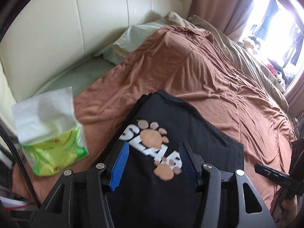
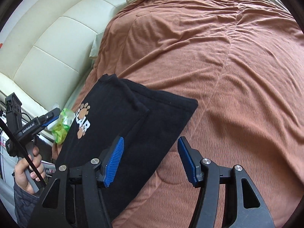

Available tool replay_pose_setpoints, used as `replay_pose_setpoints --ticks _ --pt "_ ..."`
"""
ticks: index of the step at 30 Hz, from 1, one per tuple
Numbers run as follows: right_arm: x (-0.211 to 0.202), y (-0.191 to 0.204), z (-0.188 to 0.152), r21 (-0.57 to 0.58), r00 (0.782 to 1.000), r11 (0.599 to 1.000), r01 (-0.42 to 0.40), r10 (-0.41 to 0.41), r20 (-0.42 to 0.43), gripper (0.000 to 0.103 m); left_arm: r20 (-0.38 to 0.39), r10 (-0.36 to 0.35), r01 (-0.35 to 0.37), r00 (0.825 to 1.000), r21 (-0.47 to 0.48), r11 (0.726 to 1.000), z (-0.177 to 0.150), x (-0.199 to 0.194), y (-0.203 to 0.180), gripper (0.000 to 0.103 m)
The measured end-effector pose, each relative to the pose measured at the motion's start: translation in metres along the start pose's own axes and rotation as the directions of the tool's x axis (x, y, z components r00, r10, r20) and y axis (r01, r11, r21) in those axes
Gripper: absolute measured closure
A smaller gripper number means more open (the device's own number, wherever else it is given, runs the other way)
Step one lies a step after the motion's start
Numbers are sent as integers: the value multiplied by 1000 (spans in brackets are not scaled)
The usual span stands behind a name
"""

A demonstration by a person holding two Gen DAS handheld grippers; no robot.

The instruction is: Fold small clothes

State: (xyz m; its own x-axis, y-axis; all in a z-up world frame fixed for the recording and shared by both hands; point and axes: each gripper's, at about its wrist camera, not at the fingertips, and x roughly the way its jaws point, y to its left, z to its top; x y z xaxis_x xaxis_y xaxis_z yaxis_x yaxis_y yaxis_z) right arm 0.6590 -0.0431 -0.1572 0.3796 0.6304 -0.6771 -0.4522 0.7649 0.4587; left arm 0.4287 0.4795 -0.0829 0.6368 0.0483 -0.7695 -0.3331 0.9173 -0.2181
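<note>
A small black garment [image 1: 171,125] with white letters and tan paw prints lies folded into a rectangle on the rust-brown bedspread [image 1: 218,79]. My left gripper [image 1: 153,152] is open, its blue pads hovering over the garment's print, holding nothing. In the right wrist view the garment [image 2: 133,117] lies at lower left. My right gripper [image 2: 150,148] is open over the garment's right edge, empty. The left gripper also shows in the right wrist view [image 2: 51,117] at the far left, held in a hand.
A green tissue pack [image 1: 55,146] with a white tissue sticking up lies left of the garment. A cream padded headboard [image 1: 76,19] and pale pillows [image 1: 133,38] are beyond. A bright window [image 1: 275,28] is at right. The bedspread [image 2: 228,76] stretches to the right.
</note>
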Motion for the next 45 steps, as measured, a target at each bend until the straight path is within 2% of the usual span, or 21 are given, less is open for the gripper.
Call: replay_pose_setpoints --ticks 8,13,16,18,20,23,29,33,36,40,45 --pt "-24 19 -34 6 1000 1000 -20 21 -15 46 14 5 -5 1000 -5 1000 -42 -42 13 46" --pt "-51 32 -53 -17 1000 1000 14 -14 -7 46 31 -26 25 999 29 999 -68 -70 1 44" --pt "-75 41 -64 -41 1000 999 23 -22 6 46 61 -42 39 997 47 998 -83 -94 -13 38" --pt "-95 47 -73 -60 999 998 26 -25 21 45 87 -57 53 995 53 997 -91 -109 -22 28" --pt "-118 51 -81 -77 998 996 40 -37 46 39 112 -63 56 992 65 996 -98 -126 -32 25" --pt "-148 55 -94 -98 996 994 48 -40 79 35 152 -76 63 985 87 994 -106 -151 -45 22" --pt "-205 57 -122 -143 987 985 100 -80 137 25 237 -63 37 969 115 993 -124 -198 -74 1" --pt "-241 60 -142 -173 978 976 130 -98 182 21 284 -37 -2 958 133 991 -140 -224 -96 0" --pt "-268 63 -160 -188 971 971 149 -108 214 15 296 -39 -9 955 158 987 -152 -240 -115 0" --pt "-302 63 -185 -202 957 962 181 -126 261 0 312 -52 -5 949 180 984 -169 -259 -135 0" --pt "-337 57 -214 -189 941 961 201 -135 310 0 321 -57 -1 945 179 984 -189 -276 -157 0"
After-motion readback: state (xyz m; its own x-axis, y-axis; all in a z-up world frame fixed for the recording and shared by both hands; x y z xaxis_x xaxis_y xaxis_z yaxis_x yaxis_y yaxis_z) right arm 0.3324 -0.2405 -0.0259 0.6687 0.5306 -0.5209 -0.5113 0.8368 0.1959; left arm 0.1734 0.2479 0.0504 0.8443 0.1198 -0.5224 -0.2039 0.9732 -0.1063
